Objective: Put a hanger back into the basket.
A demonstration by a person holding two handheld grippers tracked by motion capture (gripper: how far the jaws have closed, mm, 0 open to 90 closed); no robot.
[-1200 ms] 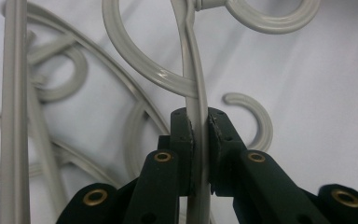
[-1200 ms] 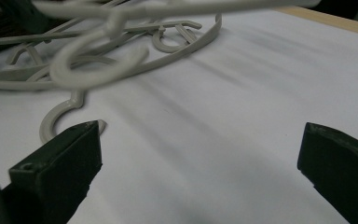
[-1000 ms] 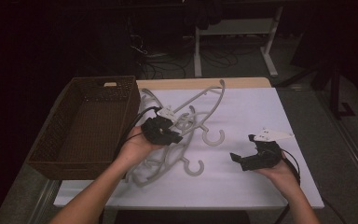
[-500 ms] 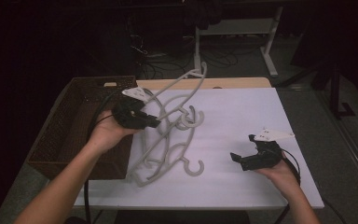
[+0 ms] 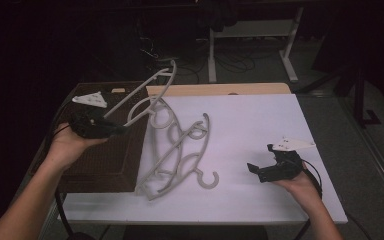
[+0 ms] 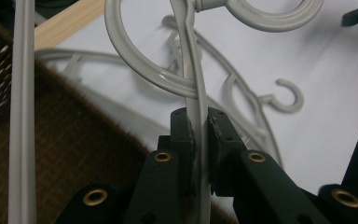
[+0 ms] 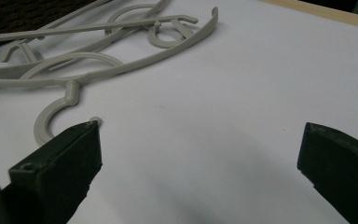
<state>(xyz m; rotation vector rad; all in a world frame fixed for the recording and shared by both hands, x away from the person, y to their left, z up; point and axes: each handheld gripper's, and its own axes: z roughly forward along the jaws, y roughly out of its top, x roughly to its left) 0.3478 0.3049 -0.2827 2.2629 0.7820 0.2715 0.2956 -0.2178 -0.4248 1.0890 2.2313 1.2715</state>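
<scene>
While the left gripper [image 5: 111, 131] hangs over the brown wicker basket [image 5: 105, 165] at the worktop's [image 5: 260, 125] left edge, its jaws are clamped tight on the thin grey bar of a plastic hanger [image 5: 147, 95] — the left gripper view shows the two black pads pressing that bar from both sides, just below the hanger's round hook. The held hanger runs from the gripper up and away toward the far edge of the worktop, its long axis slanting over the basket's far right corner, so most of it juts beyond the basket's rim rather than above its floor. To lie inside, it would, by my judgement, have to be swung so that its length follows the basket's long side. The right gripper [image 5: 261, 170] rests near the worktop's right near corner with its jaws wide apart and nothing between them; the nearest loose hook [image 7: 58, 119] lies just ahead of its left jaw. Counting: one hanger in the air, and a heap on the white worktop [image 5: 180, 150] — at least two, judging by the separate hooks, though they overlap too much to be sure. One basket, two grippers; the right one is nearer the heap.
</scene>
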